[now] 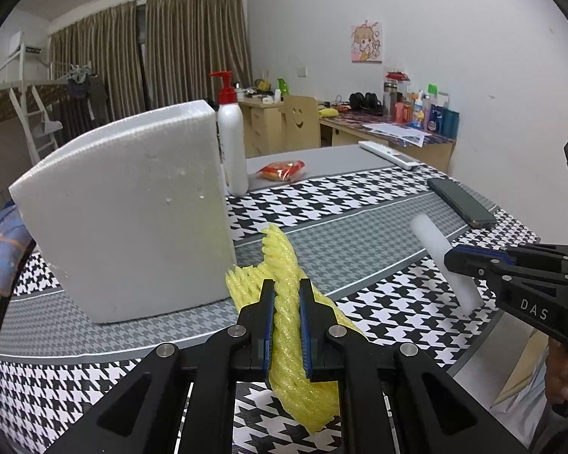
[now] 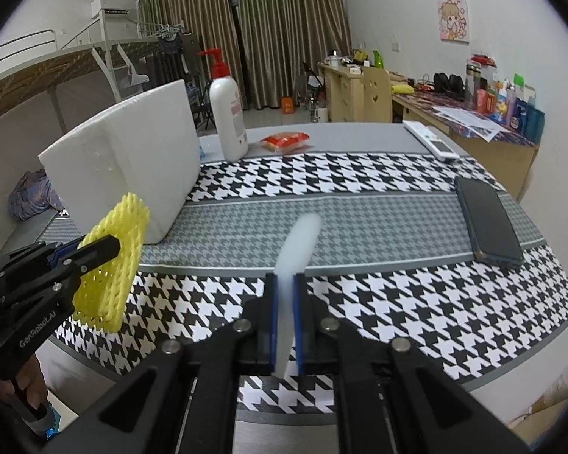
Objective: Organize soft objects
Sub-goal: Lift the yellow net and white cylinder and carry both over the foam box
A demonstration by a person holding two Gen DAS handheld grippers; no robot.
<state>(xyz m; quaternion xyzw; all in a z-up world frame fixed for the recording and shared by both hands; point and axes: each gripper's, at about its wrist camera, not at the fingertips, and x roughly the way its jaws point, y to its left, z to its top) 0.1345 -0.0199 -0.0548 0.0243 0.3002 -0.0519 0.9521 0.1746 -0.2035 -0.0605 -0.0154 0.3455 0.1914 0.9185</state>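
Observation:
My left gripper [image 1: 287,283] is shut on a yellow foam net sleeve [image 1: 284,261], which sticks out ahead of and below the pads. The same sleeve [image 2: 111,261] and left gripper [image 2: 110,247] show at the left of the right wrist view, held above the table. My right gripper [image 2: 285,276] is shut on a white foam stick [image 2: 297,242] that points up and forward, blurred. In the left wrist view that stick [image 1: 433,244] hangs tilted from the right gripper [image 1: 450,259], clear of the cloth. A large white foam block [image 1: 132,212] stands upright just left of the sleeve.
On the houndstooth tablecloth [image 2: 359,219] stand a white pump bottle [image 2: 227,113] and a red snack packet [image 2: 286,140] at the back, a remote [image 2: 429,140] and a dark phone [image 2: 486,223] to the right. A desk with clutter [image 2: 492,109] lines the right wall.

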